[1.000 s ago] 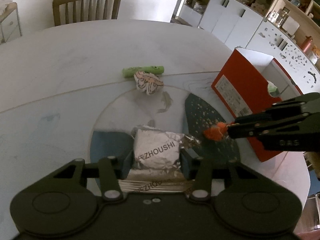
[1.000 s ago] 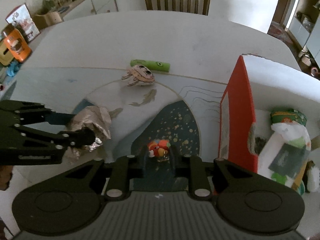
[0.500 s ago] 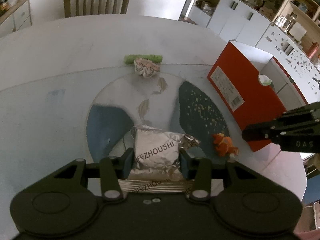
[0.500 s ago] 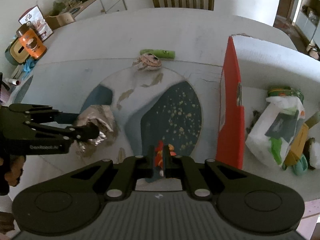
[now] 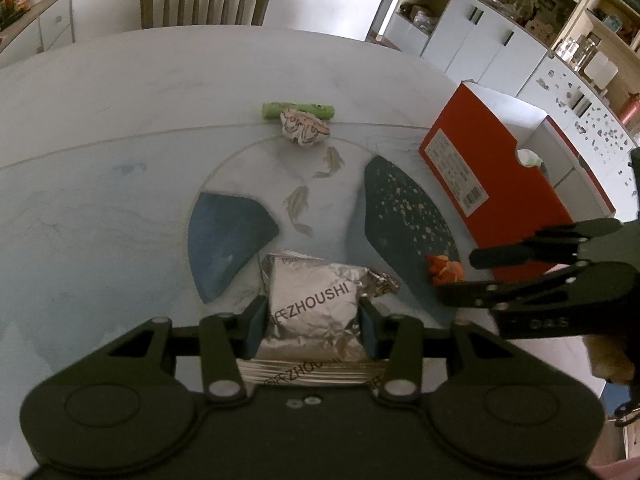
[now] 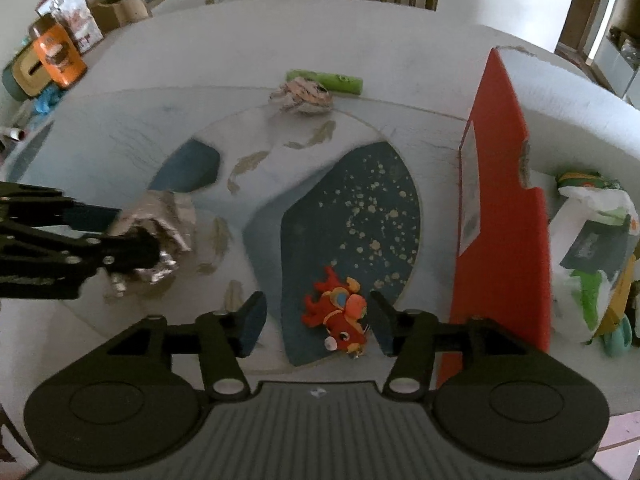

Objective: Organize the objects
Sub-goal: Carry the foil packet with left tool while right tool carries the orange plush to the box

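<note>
Basically clamping left gripper (image 5: 312, 316) on foil pouch (image 5: 312, 300) for boxing, right gripper (image 6: 318, 318) spread wide around fish toy (image 6: 338, 314) just ahead.

Right tool (image 6: 316, 322) went from clamped on the red fish toy (image 6: 340, 316) a second ago to jaws spread wide, with the toy lying loose on the dark speckled patch of the worktop (image 6: 168, 40) between its fingers. In the left wrist view the toy (image 5: 444, 269) sits on the mat instead of at the tool tips. Both cameras rose, showing more of the red box (image 6: 500, 184).
</note>
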`<act>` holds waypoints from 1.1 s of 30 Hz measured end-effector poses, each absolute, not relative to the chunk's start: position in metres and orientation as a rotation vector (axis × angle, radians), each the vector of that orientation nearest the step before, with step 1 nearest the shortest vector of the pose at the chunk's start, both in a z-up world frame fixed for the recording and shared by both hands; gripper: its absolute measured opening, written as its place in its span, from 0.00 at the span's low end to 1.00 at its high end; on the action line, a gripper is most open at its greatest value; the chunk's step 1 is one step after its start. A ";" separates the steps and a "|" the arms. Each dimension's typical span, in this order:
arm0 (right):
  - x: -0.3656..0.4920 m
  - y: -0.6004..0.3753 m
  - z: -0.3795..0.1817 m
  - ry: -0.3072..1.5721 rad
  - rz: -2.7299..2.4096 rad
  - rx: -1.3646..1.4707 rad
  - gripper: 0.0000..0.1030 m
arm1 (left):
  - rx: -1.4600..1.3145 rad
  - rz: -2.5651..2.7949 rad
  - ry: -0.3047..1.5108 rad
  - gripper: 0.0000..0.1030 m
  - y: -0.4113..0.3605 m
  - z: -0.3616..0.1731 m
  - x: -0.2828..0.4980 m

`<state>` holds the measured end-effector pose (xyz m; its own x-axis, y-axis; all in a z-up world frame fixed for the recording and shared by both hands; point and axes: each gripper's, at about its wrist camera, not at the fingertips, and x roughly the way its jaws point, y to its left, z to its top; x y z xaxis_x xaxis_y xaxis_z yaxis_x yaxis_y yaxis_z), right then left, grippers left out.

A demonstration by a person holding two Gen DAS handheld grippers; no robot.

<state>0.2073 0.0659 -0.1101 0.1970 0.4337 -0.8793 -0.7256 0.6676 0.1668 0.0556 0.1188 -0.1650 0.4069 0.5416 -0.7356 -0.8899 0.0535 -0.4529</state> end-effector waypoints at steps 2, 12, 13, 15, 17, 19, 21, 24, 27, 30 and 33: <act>0.208 0.069 -0.117 1.115 0.807 -0.325 0.54 | -1.029 1.138 0.419 0.44 0.118 -0.165 0.055; 0.210 0.076 -0.128 1.135 0.754 -0.332 0.54 | -1.025 1.139 0.414 0.44 0.115 -0.165 0.053; 0.210 0.077 -0.128 1.135 0.754 -0.334 0.54 | -1.025 1.139 0.412 0.44 0.114 -0.165 0.053; 0.209 0.076 -0.128 1.133 0.754 -0.336 0.52 | -1.027 1.141 0.409 0.44 0.113 -0.164 0.053; 0.207 0.076 -0.128 1.122 0.747 -0.356 0.46 | -1.026 1.142 0.409 0.44 0.113 -0.164 0.053; 0.206 0.076 -0.128 1.114 0.744 -0.369 0.38 | -1.021 1.144 0.412 0.44 0.112 -0.163 0.054; 0.207 0.075 -0.127 1.120 0.746 -0.365 0.38 | -1.019 1.148 0.416 0.44 0.112 -0.163 0.055; 0.206 0.073 -0.127 1.117 0.743 -0.362 0.37 | -1.018 1.151 0.416 0.44 0.112 -0.162 0.055; 0.205 0.069 -0.122 1.112 0.749 -0.343 0.37 | -1.016 1.153 0.411 0.44 0.112 -0.159 0.057; 0.204 0.064 -0.109 1.101 0.765 -0.317 0.37 | -1.015 1.154 0.409 0.44 0.112 -0.154 0.059; 0.203 0.055 -0.090 1.085 0.785 -0.288 0.37 | -1.001 1.158 0.401 0.44 0.111 -0.144 0.061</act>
<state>0.2027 0.0550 -0.0899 0.2349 0.4288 -0.8723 -0.6949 0.7016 0.1578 0.0609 0.1113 -0.1438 0.3936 0.5695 -0.7216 -0.8938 0.0536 -0.4452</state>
